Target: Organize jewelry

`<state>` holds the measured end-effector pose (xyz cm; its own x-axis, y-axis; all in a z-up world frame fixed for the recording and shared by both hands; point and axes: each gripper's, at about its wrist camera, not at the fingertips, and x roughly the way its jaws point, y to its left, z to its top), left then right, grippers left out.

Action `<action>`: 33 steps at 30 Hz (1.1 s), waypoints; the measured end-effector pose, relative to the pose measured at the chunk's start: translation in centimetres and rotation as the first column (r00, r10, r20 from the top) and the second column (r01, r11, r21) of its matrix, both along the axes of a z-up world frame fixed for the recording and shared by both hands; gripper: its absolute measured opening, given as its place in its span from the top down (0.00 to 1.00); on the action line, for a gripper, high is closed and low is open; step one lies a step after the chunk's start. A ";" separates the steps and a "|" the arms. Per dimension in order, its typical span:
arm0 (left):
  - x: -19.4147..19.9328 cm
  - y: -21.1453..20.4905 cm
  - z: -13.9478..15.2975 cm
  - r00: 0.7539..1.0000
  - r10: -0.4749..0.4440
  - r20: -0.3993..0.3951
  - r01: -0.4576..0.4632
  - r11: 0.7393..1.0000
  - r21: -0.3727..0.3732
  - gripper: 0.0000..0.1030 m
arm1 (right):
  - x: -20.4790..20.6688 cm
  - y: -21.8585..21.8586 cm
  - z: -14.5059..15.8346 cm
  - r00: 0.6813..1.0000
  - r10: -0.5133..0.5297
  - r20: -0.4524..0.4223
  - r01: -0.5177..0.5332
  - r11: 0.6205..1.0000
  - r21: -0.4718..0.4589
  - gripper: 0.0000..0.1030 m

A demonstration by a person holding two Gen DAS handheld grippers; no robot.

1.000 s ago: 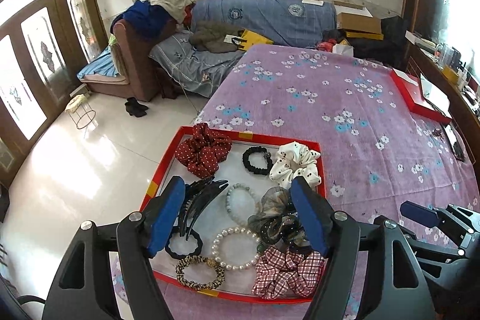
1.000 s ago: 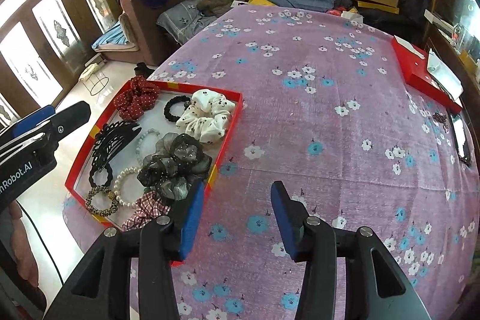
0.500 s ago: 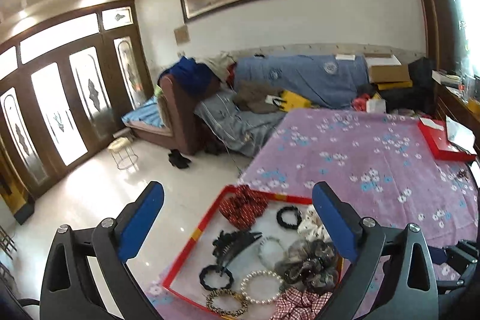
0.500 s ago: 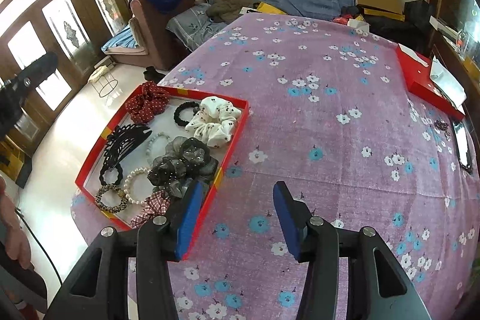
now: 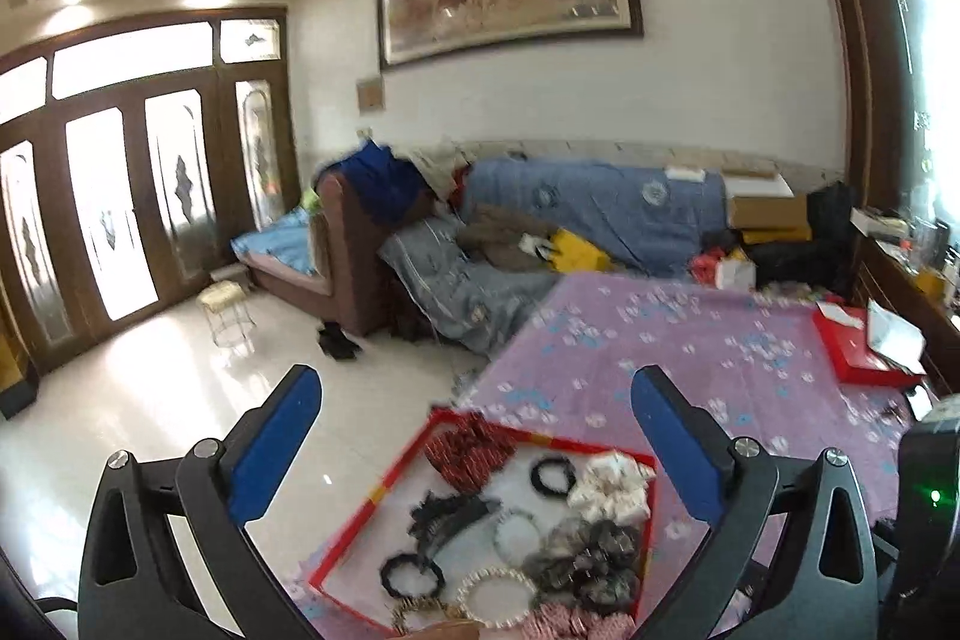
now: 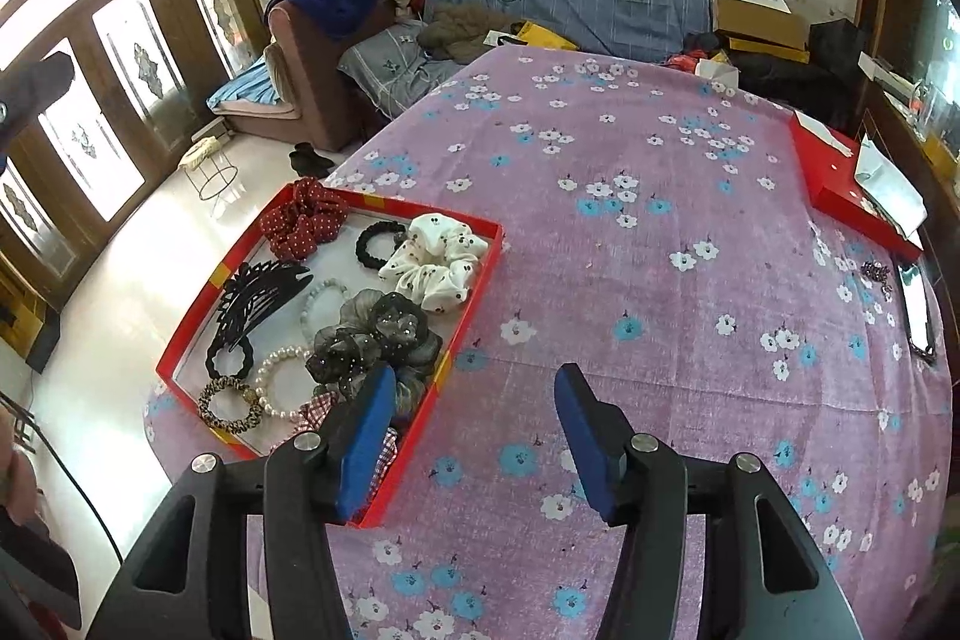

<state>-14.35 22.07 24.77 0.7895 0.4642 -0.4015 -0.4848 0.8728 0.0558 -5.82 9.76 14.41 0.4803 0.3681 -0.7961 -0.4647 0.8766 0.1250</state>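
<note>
A red tray point(image 6: 420, 211) sits at the left edge of the purple floral tablecloth point(image 6: 630, 280). It holds a red dotted scrunchie point(image 6: 303, 223), a black hair tie point(image 6: 378, 244), a white scrunchie point(image 6: 438, 259), a black claw clip point(image 6: 255, 295), a dark organza scrunchie point(image 6: 378, 334), a pearl bracelet point(image 6: 279, 382) and a leopard hair tie point(image 6: 231, 403). My left gripper point(image 5: 474, 388) hangs high above the tray point(image 5: 384, 484), its jaws opening wide and empty. My right gripper point(image 6: 477, 379) hovers by the tray's right rim, jaws opening with only cloth between them.
A flat red box point(image 6: 840, 178) with papers lies at the table's far right, with a small dark trinket point(image 6: 876, 271) and a narrow shiny object point(image 6: 915, 310) near it. A cluttered sofa point(image 6: 570, 4) stands behind the table. Tiled floor point(image 5: 150, 388) lies to the left.
The left gripper lifted away from the tray, tipped upward and spread its jaws wide. The right gripper stayed in place while its jaws widened a little.
</note>
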 end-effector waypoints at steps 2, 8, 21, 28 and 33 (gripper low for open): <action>0.6 0.2 -0.7 0.998 -0.024 -0.064 0.023 1.000 -0.020 0.00 | 0.0 0.3 -0.2 1.000 0.005 -0.004 -0.005 1.000 -0.011 0.42; 1.5 0.9 -4.2 0.976 -0.039 -0.212 0.028 0.998 -0.057 0.00 | 0.0 1.0 -1.2 1.000 -0.003 -0.031 0.002 0.999 -0.033 0.41; 2.1 3.9 -8.9 0.928 -0.056 -0.369 0.003 0.990 -0.143 0.00 | -0.4 2.9 -3.2 0.996 -0.025 -0.089 0.019 0.998 -0.068 0.41; 2.1 4.6 -9.8 0.912 -0.085 -0.401 0.028 0.989 -0.145 0.00 | -0.7 3.6 -4.0 0.993 -0.051 -0.107 0.043 0.996 -0.080 0.40; 2.1 5.3 -10.7 0.897 -0.101 -0.430 0.038 0.987 -0.154 0.00 | -0.9 4.2 -4.6 0.990 -0.066 -0.122 0.055 0.994 -0.089 0.39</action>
